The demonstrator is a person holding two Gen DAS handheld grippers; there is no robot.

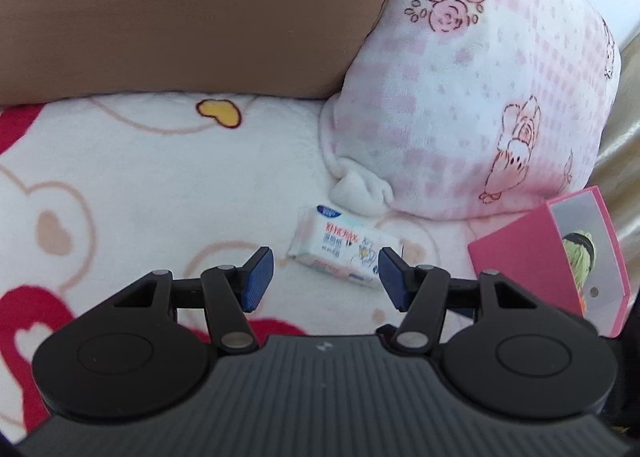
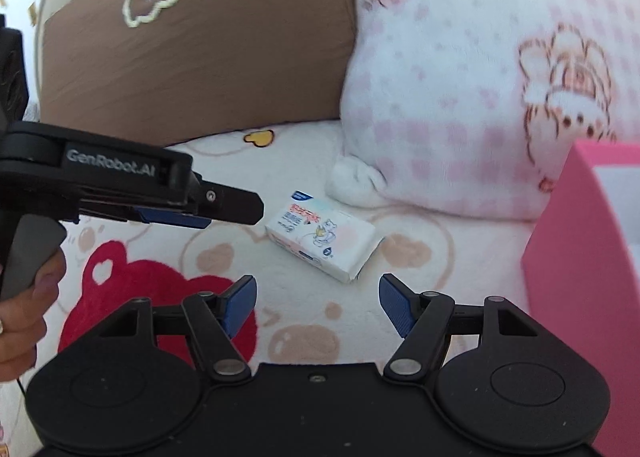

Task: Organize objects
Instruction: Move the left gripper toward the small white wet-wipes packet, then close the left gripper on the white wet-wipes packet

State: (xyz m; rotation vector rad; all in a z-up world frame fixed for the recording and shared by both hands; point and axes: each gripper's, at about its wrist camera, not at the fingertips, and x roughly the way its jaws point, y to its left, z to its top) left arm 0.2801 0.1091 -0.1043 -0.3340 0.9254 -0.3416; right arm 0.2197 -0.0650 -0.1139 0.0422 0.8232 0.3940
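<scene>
Reaching toward the wipes pack (image 2: 321,240), I had both tongs apart and empty: my left gripper (image 1: 325,277) just short of it, my right gripper (image 2: 318,303) a little nearer me. The pack lay flat on the white heart-print blanket (image 1: 140,177), close to the pink checked pillow (image 1: 480,97), with the pink box (image 1: 532,257) off to its right. I judged it best to straddle the pack's narrow sides and press lightly, since soft wrapping buckles.

"GenRobot.AI" on the left gripper (image 2: 224,213)
</scene>
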